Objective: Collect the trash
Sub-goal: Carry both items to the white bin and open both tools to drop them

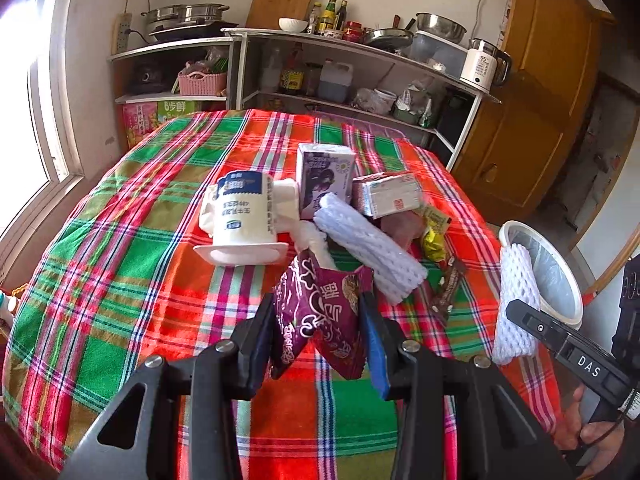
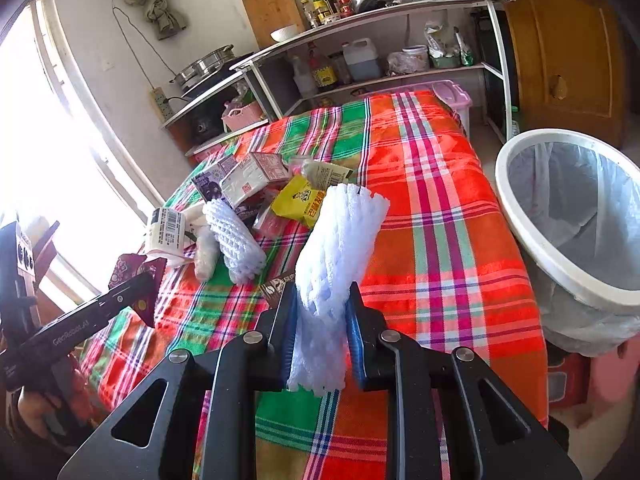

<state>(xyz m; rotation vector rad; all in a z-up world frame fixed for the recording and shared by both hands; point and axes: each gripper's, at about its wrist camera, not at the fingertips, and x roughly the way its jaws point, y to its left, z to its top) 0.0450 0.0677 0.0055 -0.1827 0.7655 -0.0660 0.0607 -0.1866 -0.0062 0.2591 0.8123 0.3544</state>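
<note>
The left tongs [image 1: 320,332] sat low in the middle of the left wrist view, closed narrowly on a crumpled purple snack wrapper [image 1: 324,320] whose two folded halves stuck up between the pads, lifted clear of the plaid-covered surface [image 1: 120,280]. The right tongs [image 2: 322,320] held the same place in the right wrist view, pinched almost together around a white foam fruit net [image 2: 340,248] that stood upright from the pads toward the centre of the frame. In the left wrist view that net and the right tongs appeared at the right edge, with a person's hand [image 1: 596,432] on the handle in the lower right corner. Above and behind them in that view, and at the right edge of the right wrist view, stood the white-rimmed trash bin [image 2: 516,208], lined with a clear bag, just beside the surface's edge. The rest of the trash lay clustered at the centre of the left wrist view: an overturned white yogurt cup [image 1: 240,216] to the left, a purple drink carton [image 1: 324,176] standing behind it, a pale pink-and-white carton [image 1: 390,194] tipped on its side to the right, a second foam net [image 1: 368,248] lying diagonally in front, and a yellow packet [image 1: 434,240] and a brown wrapper [image 1: 450,284] further right. Shelves with pots and bottles filled the upper part of both views.
</note>
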